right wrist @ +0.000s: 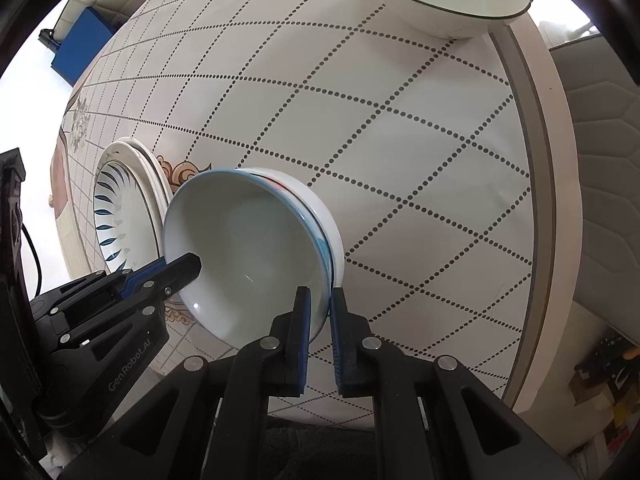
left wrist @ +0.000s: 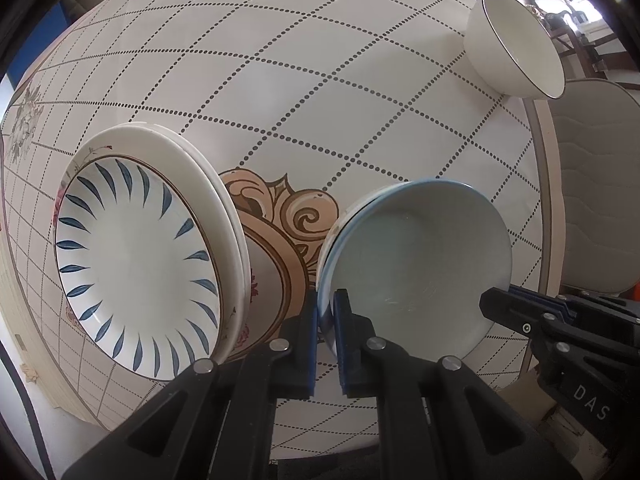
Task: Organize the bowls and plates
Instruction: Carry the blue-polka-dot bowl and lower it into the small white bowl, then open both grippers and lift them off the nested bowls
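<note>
the blue-rimmed bowl (left wrist: 416, 264) sits nested on another bowl, near edge of the bench (left wrist: 280, 80), right of the plate stack (left wrist: 140, 248). left hand-held gripper (left wrist: 326, 320) and right hand-held gripper (right wrist: 320, 312) each pinch its rim on opposite sides. glazed ceramic: stiff, slippery, breakable, probably fairly heavy.

Tablecloth (left wrist: 320, 92): cream, crossed by a dark dotted diamond grid; tan and brown scrollwork at the centre, grey flowers at the edges.
Plate (left wrist: 136, 256): white, ringed with blue leaf strokes inside a thin brown line.
Bowl (left wrist: 420, 260): pale grey-white inside, blue at the rim.
Far bowl (left wrist: 504, 44): white, dark-rimmed.
Grippers: black, with blue pads (right wrist: 338, 332).
</note>
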Action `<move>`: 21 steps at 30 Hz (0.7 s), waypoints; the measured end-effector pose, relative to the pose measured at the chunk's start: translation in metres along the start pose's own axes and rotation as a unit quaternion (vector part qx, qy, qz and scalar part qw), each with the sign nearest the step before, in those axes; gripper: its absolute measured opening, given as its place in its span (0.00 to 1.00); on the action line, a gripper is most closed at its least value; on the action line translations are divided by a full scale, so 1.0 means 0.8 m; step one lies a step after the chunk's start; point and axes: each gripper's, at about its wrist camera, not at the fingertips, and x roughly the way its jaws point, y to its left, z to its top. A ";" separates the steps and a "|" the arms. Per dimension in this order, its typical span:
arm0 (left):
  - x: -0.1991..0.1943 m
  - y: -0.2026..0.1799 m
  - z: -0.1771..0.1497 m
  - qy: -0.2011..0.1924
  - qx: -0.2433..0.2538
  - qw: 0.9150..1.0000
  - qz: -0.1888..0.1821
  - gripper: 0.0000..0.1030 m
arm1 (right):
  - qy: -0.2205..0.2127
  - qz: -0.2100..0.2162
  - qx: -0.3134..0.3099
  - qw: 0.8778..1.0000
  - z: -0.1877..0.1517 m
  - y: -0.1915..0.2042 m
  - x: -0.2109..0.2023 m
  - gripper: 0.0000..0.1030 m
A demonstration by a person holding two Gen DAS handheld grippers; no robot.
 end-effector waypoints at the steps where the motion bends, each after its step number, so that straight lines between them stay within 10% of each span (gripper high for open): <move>1: 0.000 0.001 -0.001 0.000 -0.002 1.000 0.000 0.07 | 0.000 0.002 -0.001 1.000 -0.001 0.001 -0.001 0.11; 12: -0.019 -0.001 -0.004 -0.012 -0.009 1.000 0.016 0.08 | 0.000 0.004 -0.011 1.000 -0.004 0.002 -0.003 0.11; 21: -0.076 -0.007 -0.017 -0.096 -0.023 0.993 0.063 0.10 | -0.021 0.013 -0.025 0.999 -0.009 -0.002 -0.028 0.11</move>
